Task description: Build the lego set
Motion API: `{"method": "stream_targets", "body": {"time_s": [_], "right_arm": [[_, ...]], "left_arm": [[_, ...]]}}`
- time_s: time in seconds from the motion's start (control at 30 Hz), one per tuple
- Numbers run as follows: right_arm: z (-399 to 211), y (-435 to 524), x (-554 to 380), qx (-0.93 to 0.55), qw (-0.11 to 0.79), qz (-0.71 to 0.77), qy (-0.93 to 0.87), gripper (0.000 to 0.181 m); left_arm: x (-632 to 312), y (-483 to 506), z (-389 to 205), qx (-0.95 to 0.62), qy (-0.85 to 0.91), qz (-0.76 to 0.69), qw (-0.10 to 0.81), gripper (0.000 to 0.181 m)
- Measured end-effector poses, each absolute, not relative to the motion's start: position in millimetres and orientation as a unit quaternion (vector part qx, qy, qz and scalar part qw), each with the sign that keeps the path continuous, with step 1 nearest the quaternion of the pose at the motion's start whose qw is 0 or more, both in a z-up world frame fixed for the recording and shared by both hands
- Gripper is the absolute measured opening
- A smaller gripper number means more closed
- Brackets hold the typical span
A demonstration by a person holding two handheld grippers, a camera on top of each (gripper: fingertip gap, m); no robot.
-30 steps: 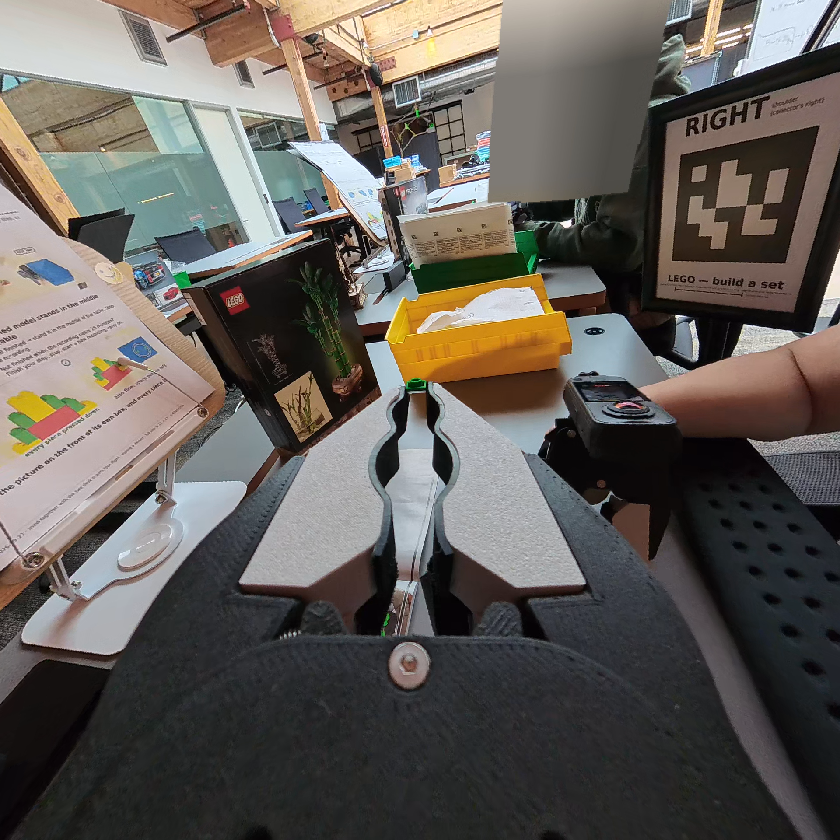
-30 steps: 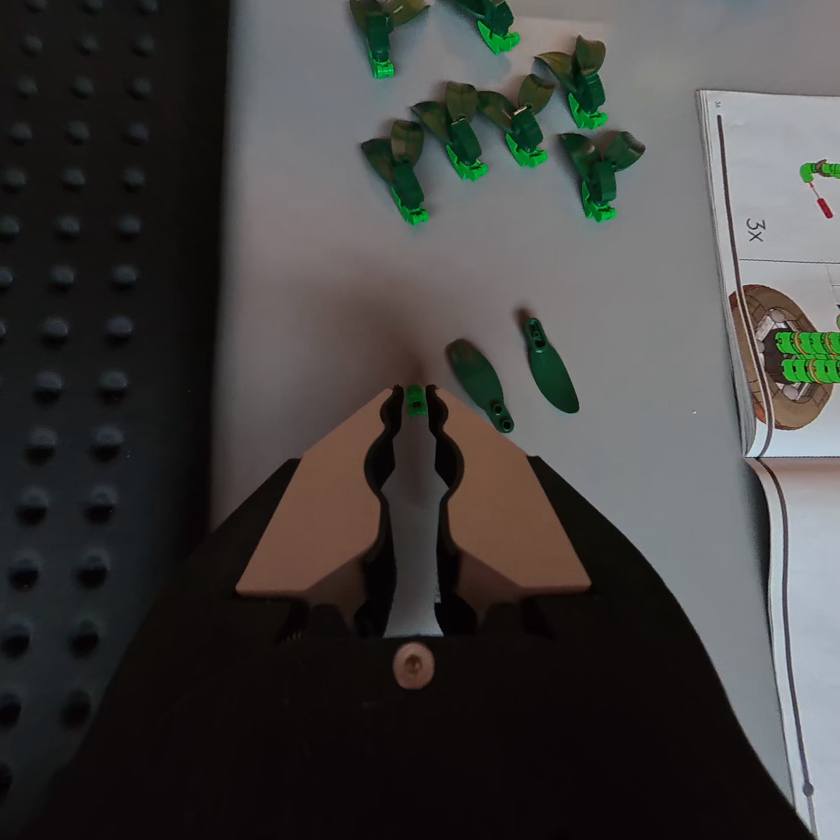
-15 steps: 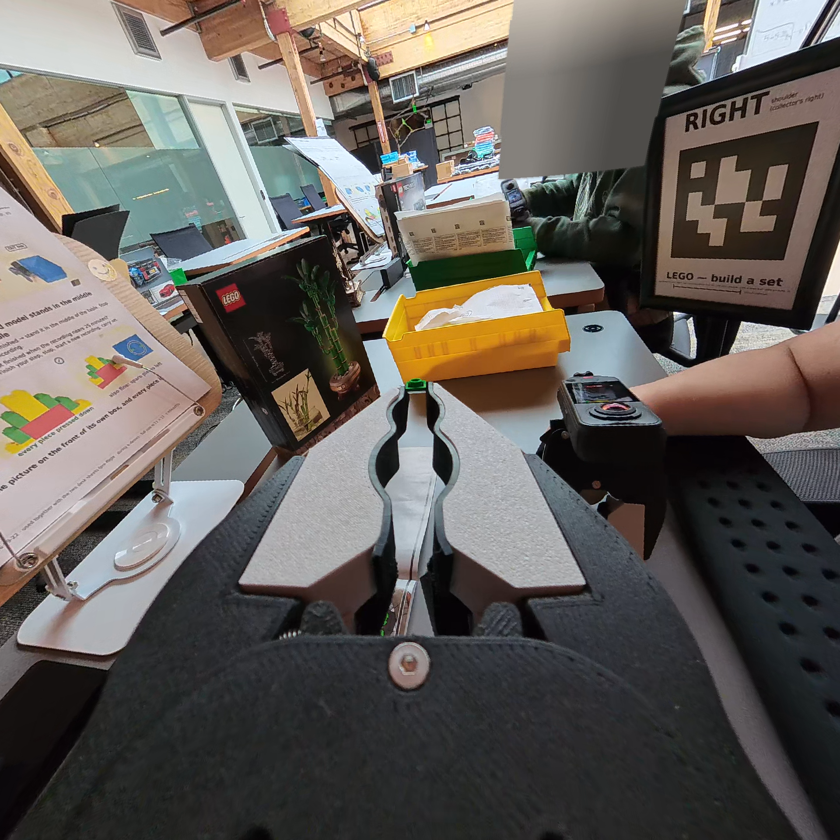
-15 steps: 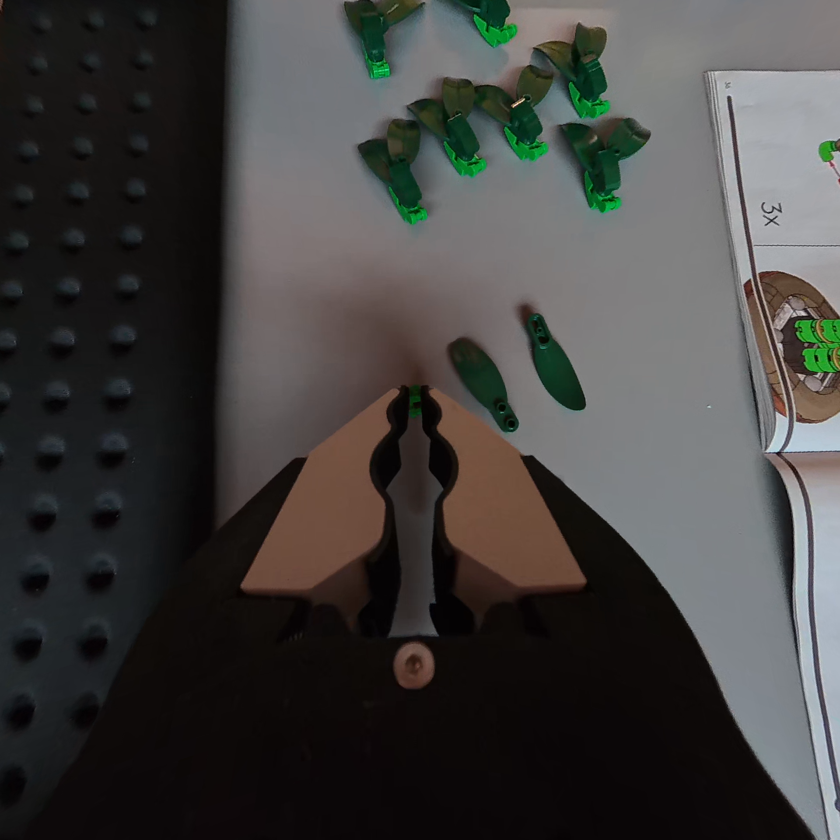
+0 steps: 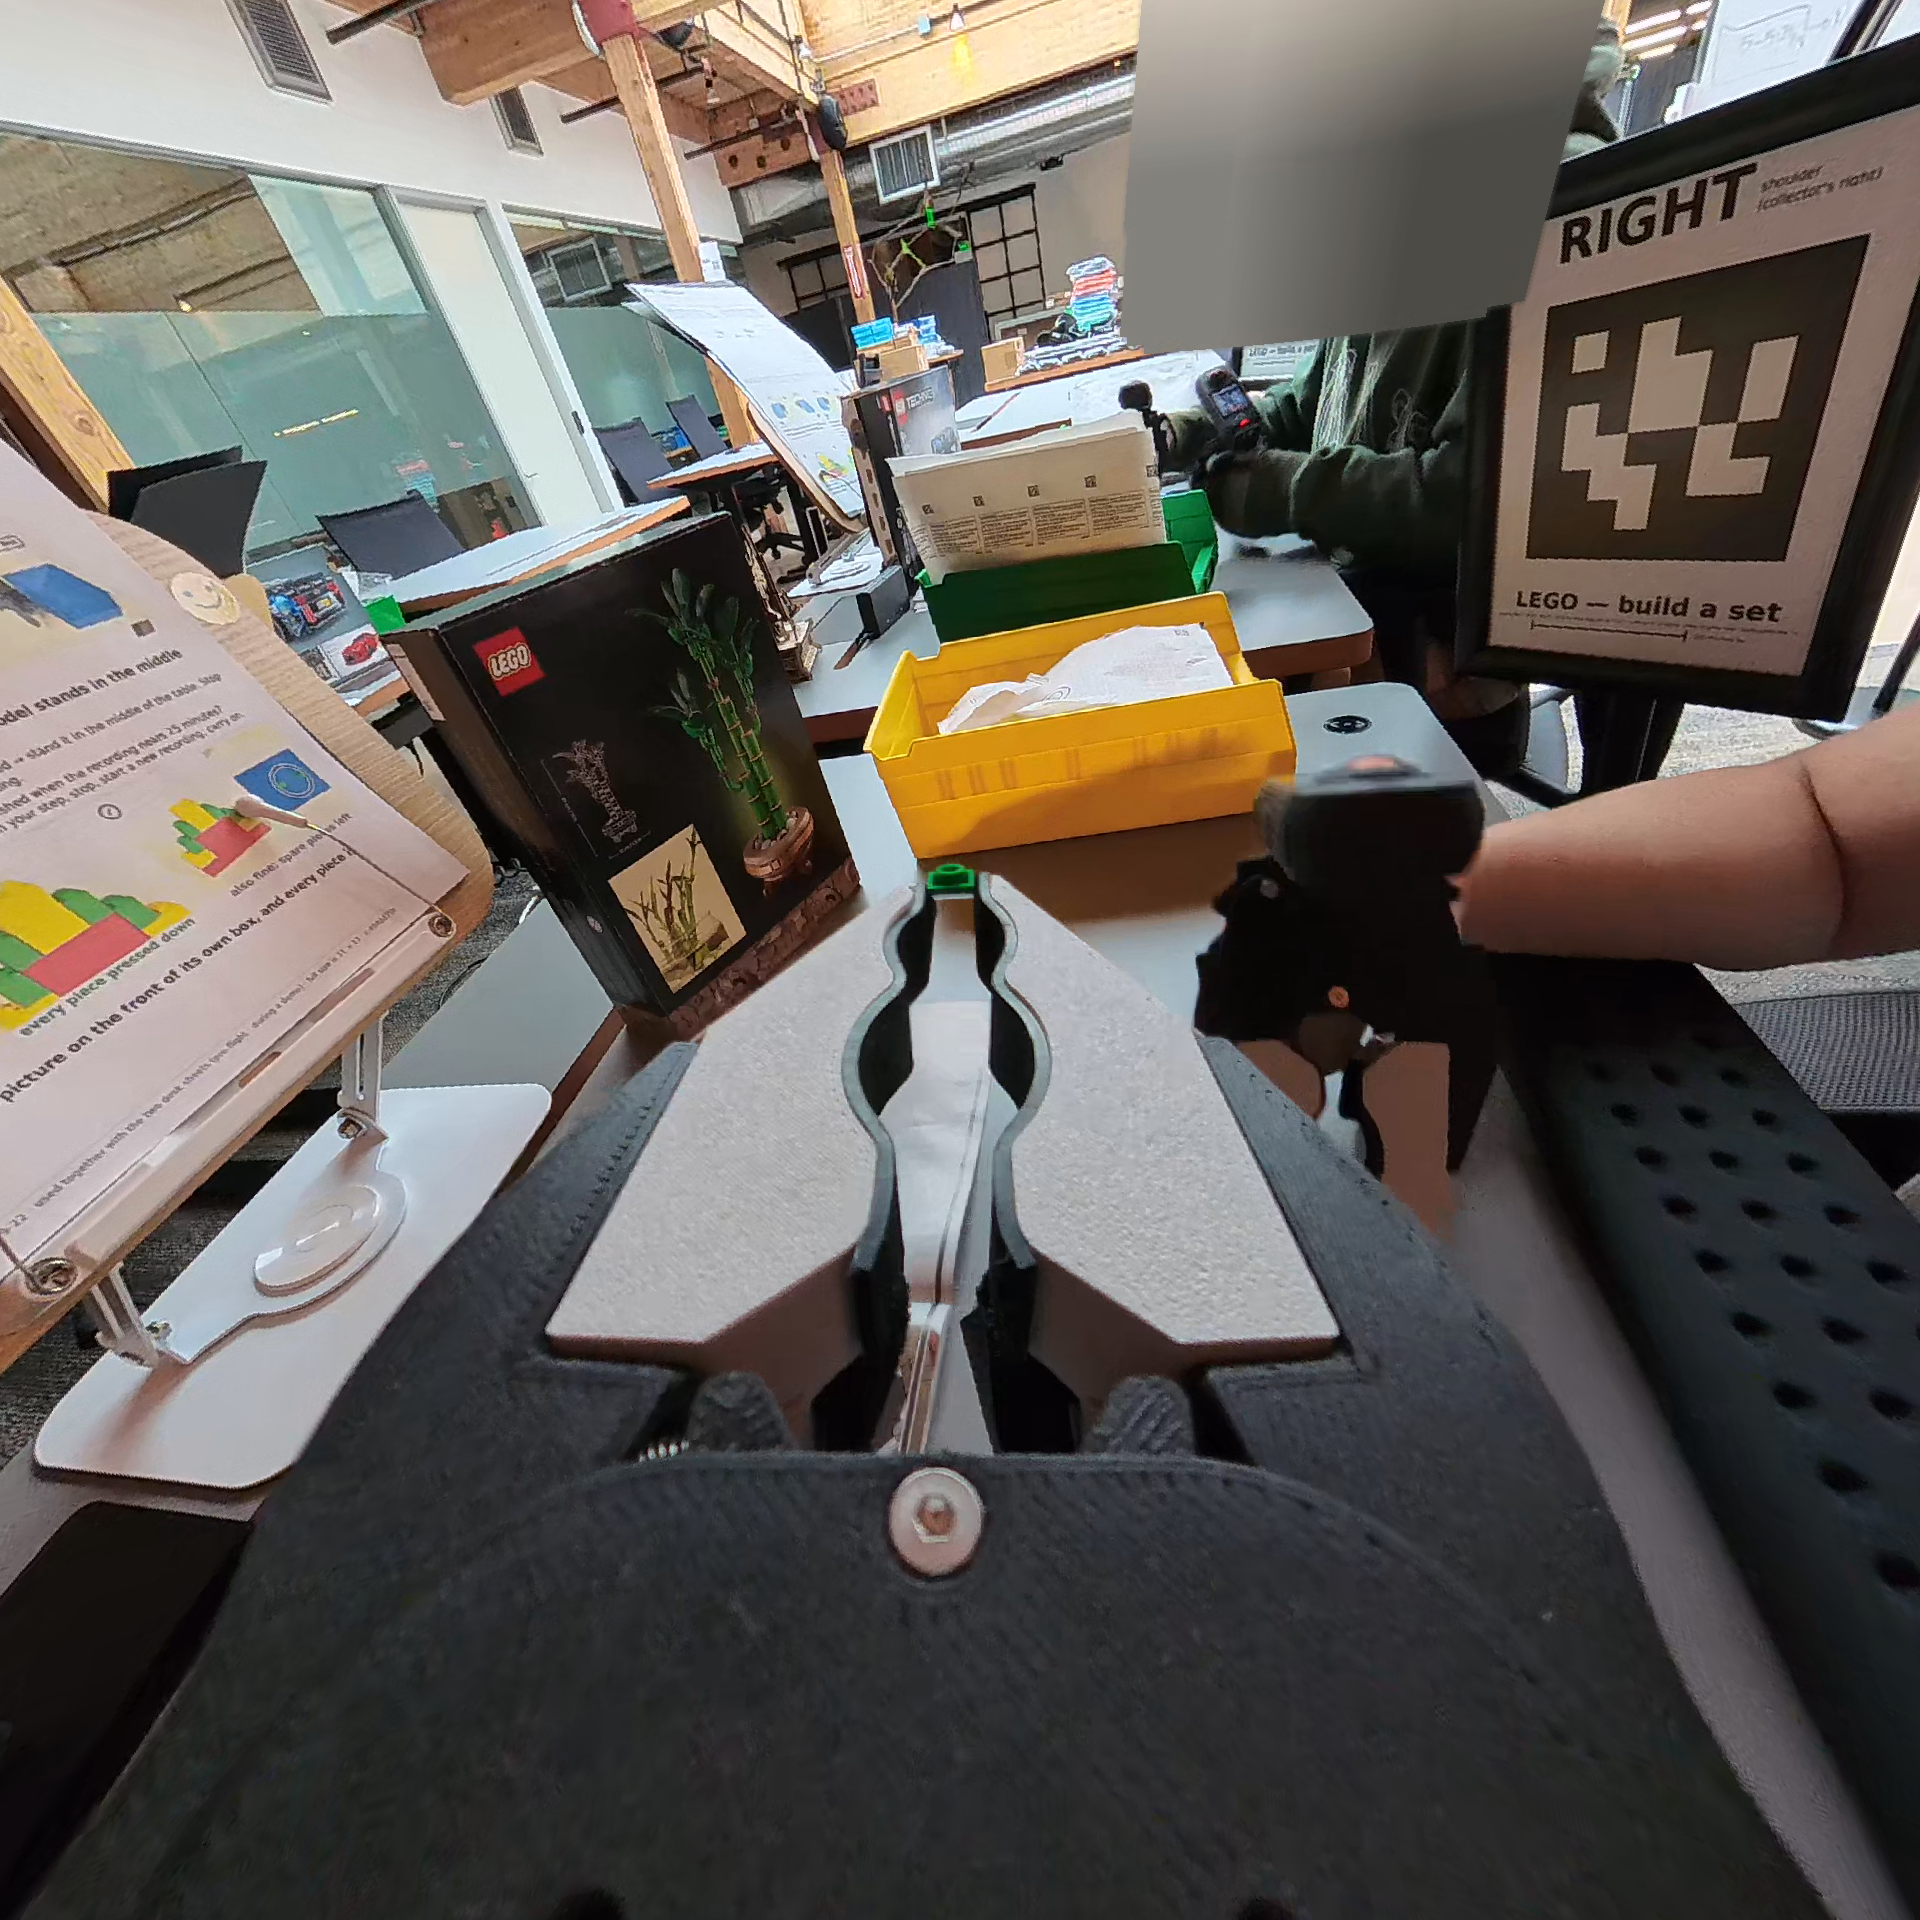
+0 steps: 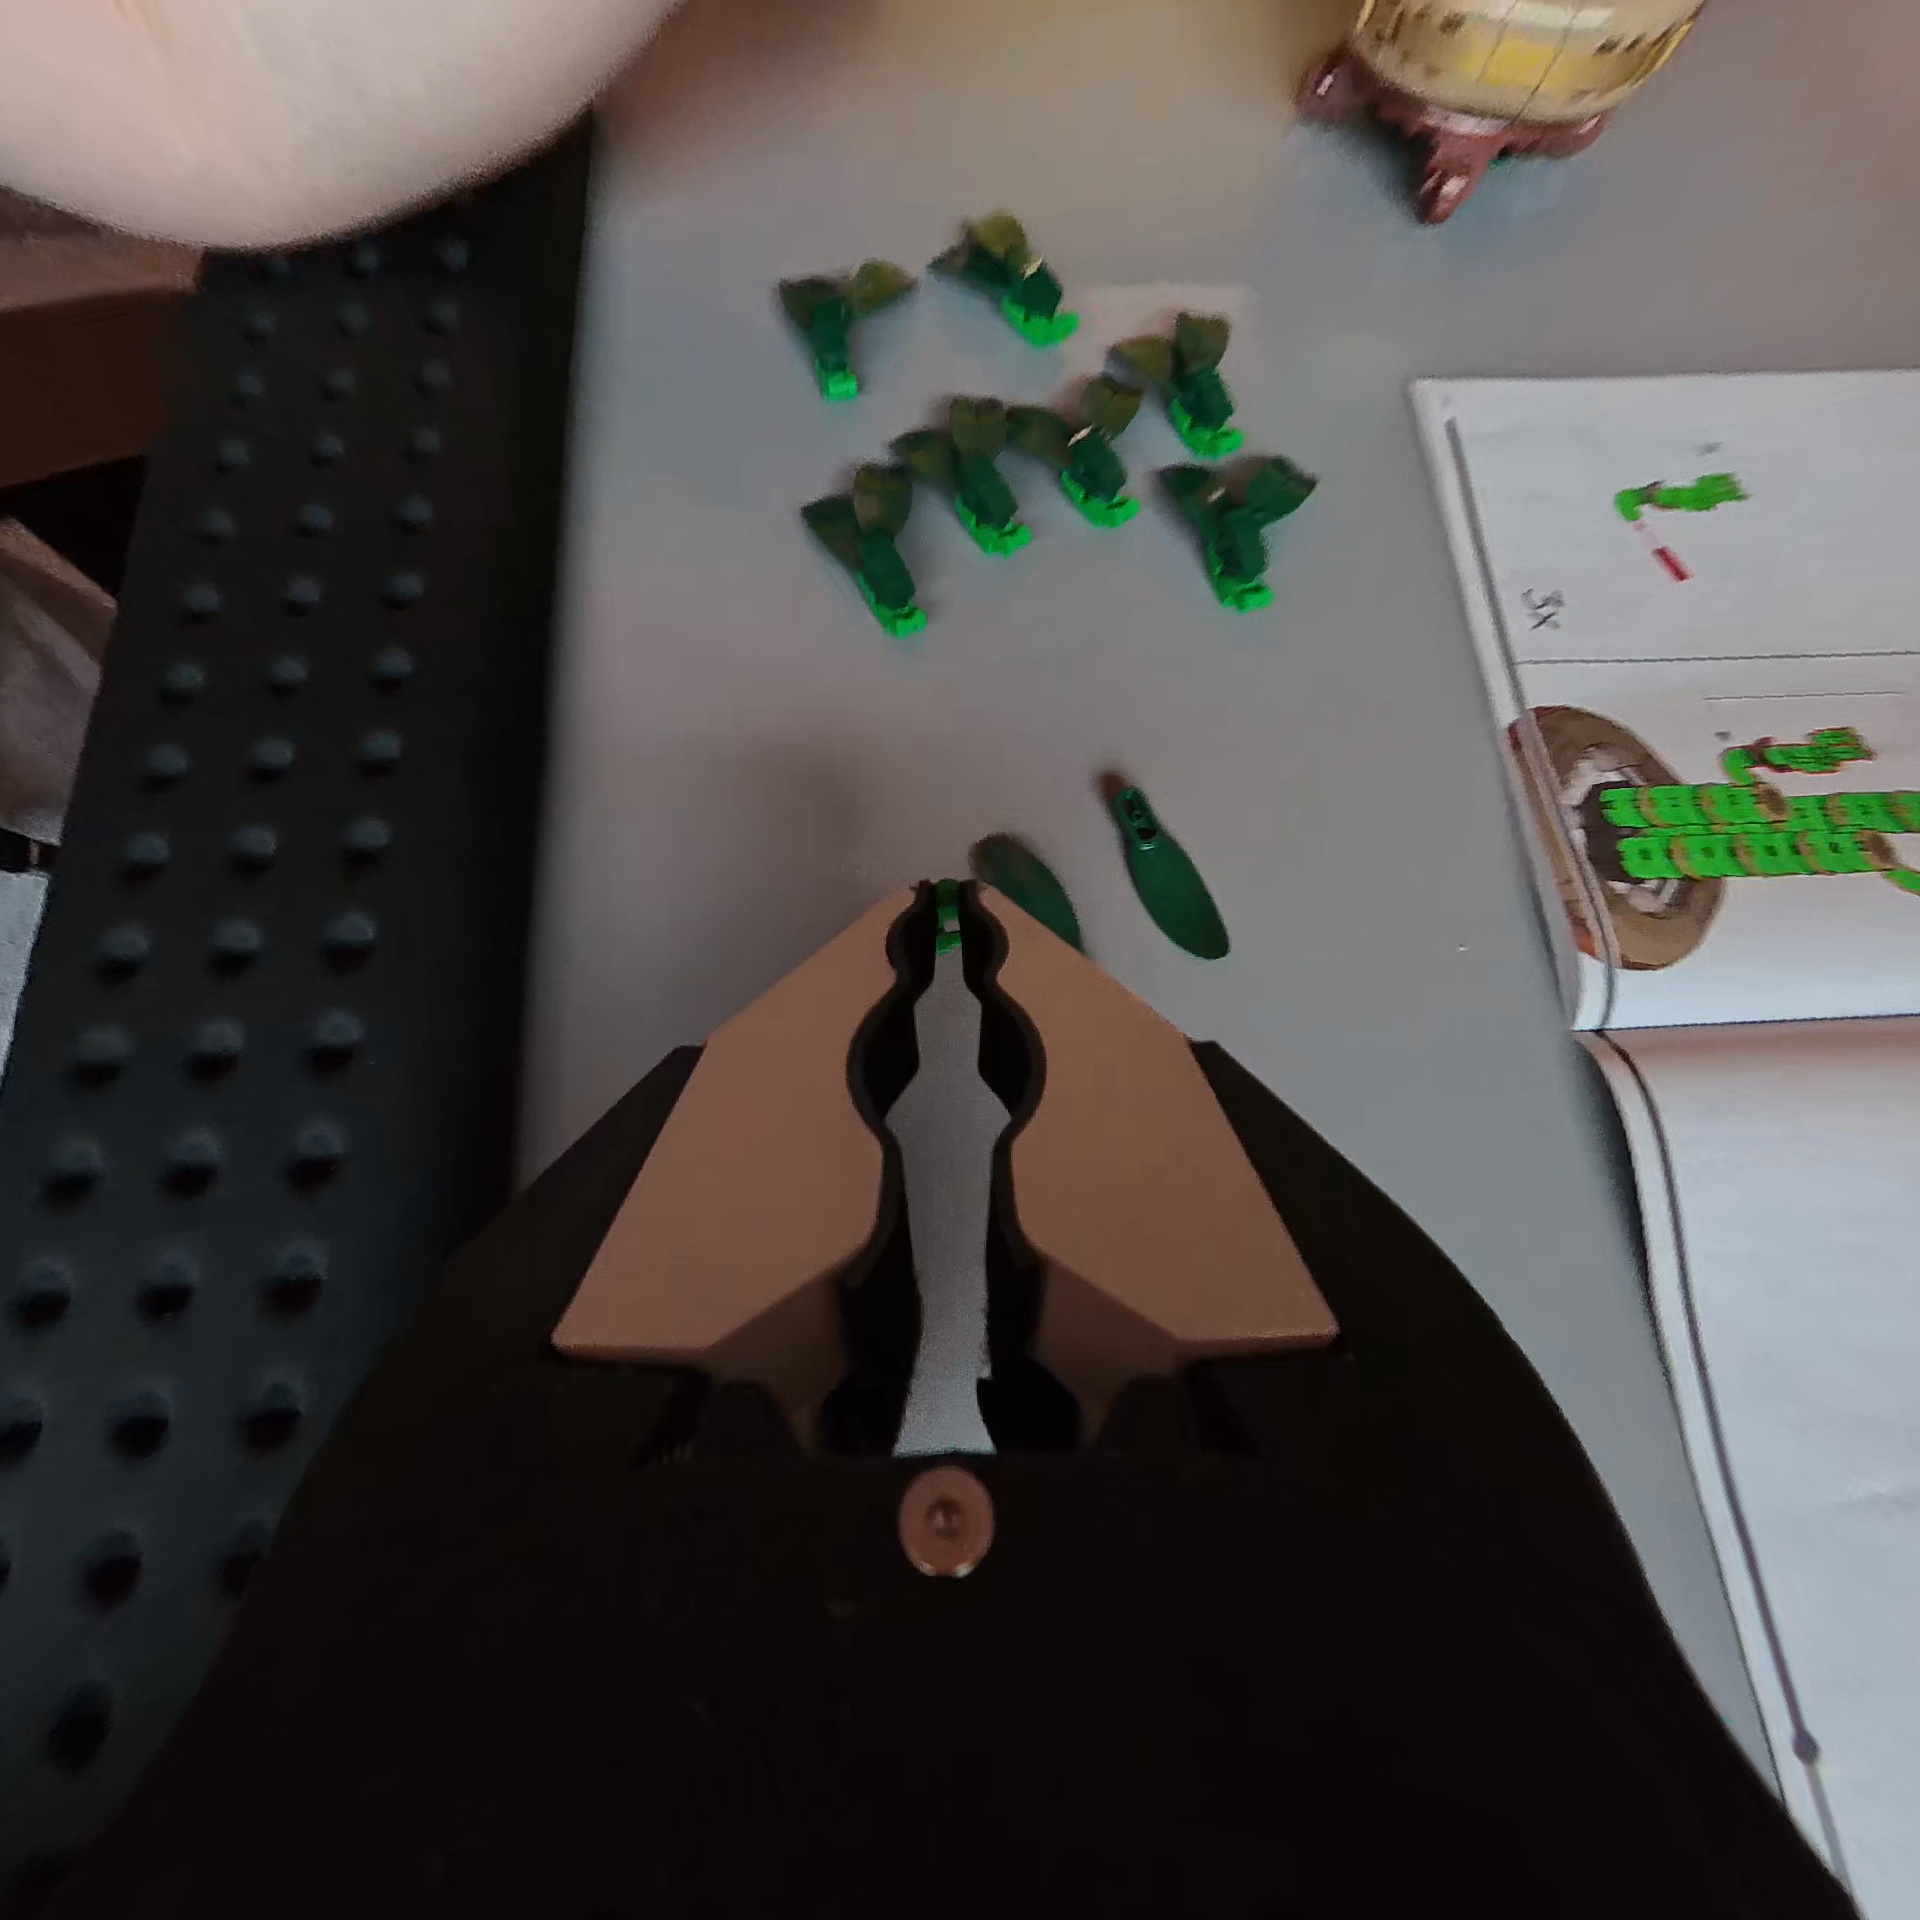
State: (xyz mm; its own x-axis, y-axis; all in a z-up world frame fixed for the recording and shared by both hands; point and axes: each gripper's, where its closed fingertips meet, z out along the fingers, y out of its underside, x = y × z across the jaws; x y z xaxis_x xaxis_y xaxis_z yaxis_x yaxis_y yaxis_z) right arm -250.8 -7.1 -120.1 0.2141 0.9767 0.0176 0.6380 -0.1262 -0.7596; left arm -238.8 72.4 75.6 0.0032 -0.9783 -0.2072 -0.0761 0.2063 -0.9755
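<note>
The right gripper [image 6: 943,906] pinches a small bright-green piece [image 6: 948,920] above the surface [image 6: 727,727]; the left gripper [image 5: 951,883] likewise clamps a green piece [image 5: 950,879]. Beyond lie 2 loose dark leaves [image 6: 1174,894] and 7 finished leaf clusters [image 6: 1039,436], so more assembly probably remains.

Leaf pieces [image 6: 1039,436] left of booklet [image 6: 1704,707].
</note>
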Motion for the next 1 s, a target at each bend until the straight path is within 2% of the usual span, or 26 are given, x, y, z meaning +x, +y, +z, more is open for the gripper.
{"method": "stream_targets", "body": {"time_s": [0.13,0.33,0.47,1.0], "right_arm": [[-69,14,-233,-0.694,0.401,0.304,-0.515,0.002],[68,38,-211,-0.633,0.528,0.352,-0.443,0.002],[131,38,-221,-0.600,0.535,0.406,-0.435,0.002],[105,38,-235,-0.617,0.461,0.408,-0.490,0.002]], "left_arm": [[-240,69,71,-0.459,0.577,-0.429,0.521,0.006],[-240,65,80,-0.454,0.568,-0.444,0.524,0.005],[-240,58,89,-0.446,0.563,-0.456,0.526,0.005],[-223,30,87,-0.448,0.607,-0.444,0.484,0.006]]}}
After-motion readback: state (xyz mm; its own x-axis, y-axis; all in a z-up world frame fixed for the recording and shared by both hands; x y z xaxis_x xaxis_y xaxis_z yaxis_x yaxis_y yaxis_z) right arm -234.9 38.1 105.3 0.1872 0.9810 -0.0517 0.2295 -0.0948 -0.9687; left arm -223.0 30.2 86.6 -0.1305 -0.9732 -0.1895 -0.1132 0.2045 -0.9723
